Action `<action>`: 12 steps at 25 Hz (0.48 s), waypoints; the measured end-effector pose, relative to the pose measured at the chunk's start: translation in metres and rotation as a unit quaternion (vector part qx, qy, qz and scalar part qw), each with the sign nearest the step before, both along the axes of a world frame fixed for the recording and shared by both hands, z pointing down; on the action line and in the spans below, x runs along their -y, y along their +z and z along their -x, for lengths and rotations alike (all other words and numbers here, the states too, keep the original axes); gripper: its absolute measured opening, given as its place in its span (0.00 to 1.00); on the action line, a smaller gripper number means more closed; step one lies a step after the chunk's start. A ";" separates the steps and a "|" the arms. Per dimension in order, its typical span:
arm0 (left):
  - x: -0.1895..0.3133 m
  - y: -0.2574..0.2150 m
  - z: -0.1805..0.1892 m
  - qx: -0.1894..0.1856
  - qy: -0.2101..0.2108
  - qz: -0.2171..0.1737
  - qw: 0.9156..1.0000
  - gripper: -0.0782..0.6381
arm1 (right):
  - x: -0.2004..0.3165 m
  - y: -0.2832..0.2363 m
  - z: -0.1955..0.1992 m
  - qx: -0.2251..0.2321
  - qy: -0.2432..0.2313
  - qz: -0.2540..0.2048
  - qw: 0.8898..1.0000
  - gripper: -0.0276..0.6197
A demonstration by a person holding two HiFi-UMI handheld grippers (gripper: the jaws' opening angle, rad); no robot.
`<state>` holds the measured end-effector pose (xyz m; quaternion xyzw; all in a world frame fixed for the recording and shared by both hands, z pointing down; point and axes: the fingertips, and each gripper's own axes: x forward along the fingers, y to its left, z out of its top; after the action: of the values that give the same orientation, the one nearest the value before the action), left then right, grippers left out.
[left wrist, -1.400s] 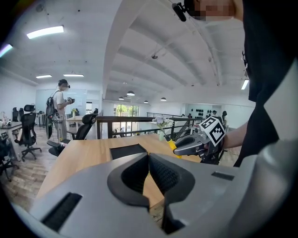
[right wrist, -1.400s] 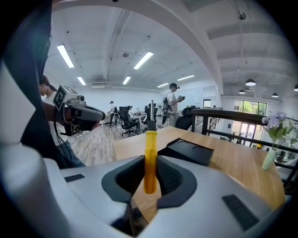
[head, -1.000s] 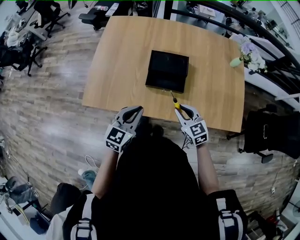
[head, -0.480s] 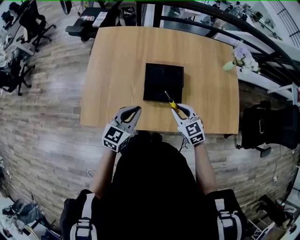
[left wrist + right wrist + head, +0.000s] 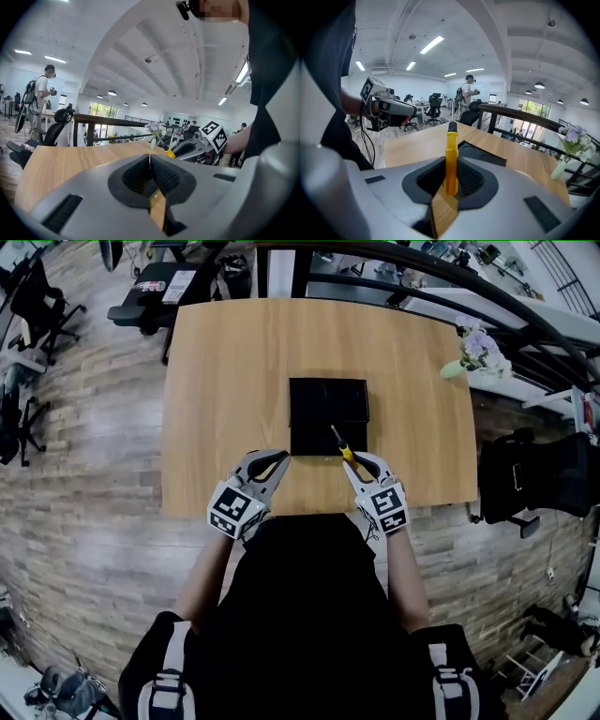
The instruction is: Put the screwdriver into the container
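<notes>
My right gripper [image 5: 361, 460] is shut on the yellow handle of a screwdriver [image 5: 451, 159]. Its black shaft [image 5: 336, 434] points away from me and reaches over the near right corner of the black container [image 5: 327, 414], which lies flat in the middle of the wooden table [image 5: 225, 371]. In the right gripper view the container [image 5: 483, 155] lies just beyond the handle. My left gripper [image 5: 270, 463] hovers over the table's near edge, left of the container, shut with nothing in it. From the left gripper view I see the screwdriver [image 5: 165, 146] in the right gripper [image 5: 190, 149].
A small vase of flowers [image 5: 476, 350] stands at the table's far right corner. Office chairs [image 5: 28, 306] stand on the floor to the left, and a black chair [image 5: 534, 479] to the right. A railing [image 5: 441, 287] runs behind the table. A person [image 5: 40, 101] stands far off.
The table has drawn nearer to me. My right gripper has carried the screwdriver forward, so its tip now overlaps the container's near right corner. The left gripper kept its place beside it.
</notes>
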<state>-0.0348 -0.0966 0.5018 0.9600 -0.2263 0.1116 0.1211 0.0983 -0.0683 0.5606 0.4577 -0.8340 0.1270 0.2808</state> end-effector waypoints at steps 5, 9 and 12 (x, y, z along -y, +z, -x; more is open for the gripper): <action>0.013 0.011 0.003 0.003 0.015 0.011 1.000 0.15 | 0.000 0.007 0.010 -0.003 0.008 0.012 1.000 0.18; 0.021 0.012 0.003 -0.002 0.015 0.013 1.000 0.15 | -0.001 0.016 0.011 -0.005 0.008 0.030 0.999 0.18; 0.025 0.014 0.005 -0.003 0.006 0.013 1.000 0.15 | 0.002 0.022 0.010 -0.007 -0.002 0.042 0.999 0.18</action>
<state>-0.0401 -0.1212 0.5155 0.9599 -0.2191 0.1128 0.1336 0.0886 -0.0708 0.5830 0.4442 -0.8270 0.1584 0.3060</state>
